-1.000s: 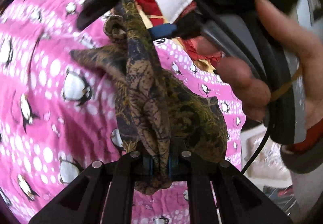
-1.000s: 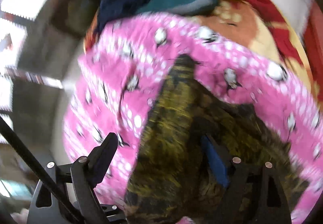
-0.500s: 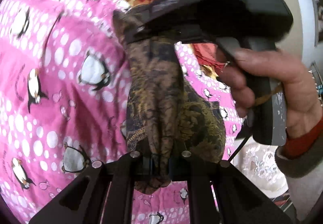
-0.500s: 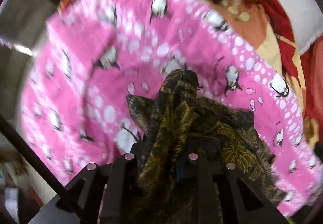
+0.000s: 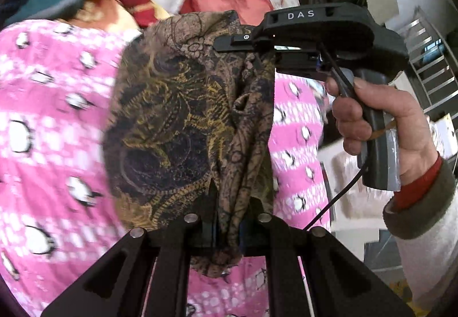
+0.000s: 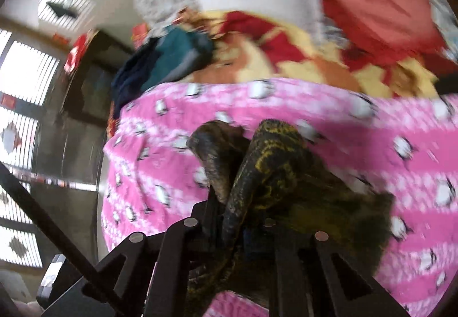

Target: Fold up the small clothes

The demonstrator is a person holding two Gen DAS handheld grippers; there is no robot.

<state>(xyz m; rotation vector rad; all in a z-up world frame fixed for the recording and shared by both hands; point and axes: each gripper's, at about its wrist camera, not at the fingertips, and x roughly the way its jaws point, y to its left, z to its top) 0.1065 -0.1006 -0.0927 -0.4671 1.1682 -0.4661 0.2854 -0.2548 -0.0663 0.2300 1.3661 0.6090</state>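
Left wrist view: the left gripper (image 5: 227,228) has its jaws pressed on a bunched edge of the dark patterned cloth (image 5: 177,122) at the bottom centre. The cloth stretches from there up to the right gripper (image 5: 259,59) in the upper middle, which a hand (image 5: 380,128) holds by its handle at the right. I think the cloth is held at two points so it can be lifted and spread over the pink penguin blanket (image 5: 48,105) before a fold. The right jaws are hidden behind the cloth here, and the left part of the frame is blurred.

Right wrist view: the jaws of the right gripper (image 6: 232,228) are closing, and a thick ridge of the cloth (image 6: 274,162) is pinched between them at the lower centre. The rest of the cloth falls to the lower right. The piled clothes (image 6: 169,59) at the upper left are too blurred to identify.
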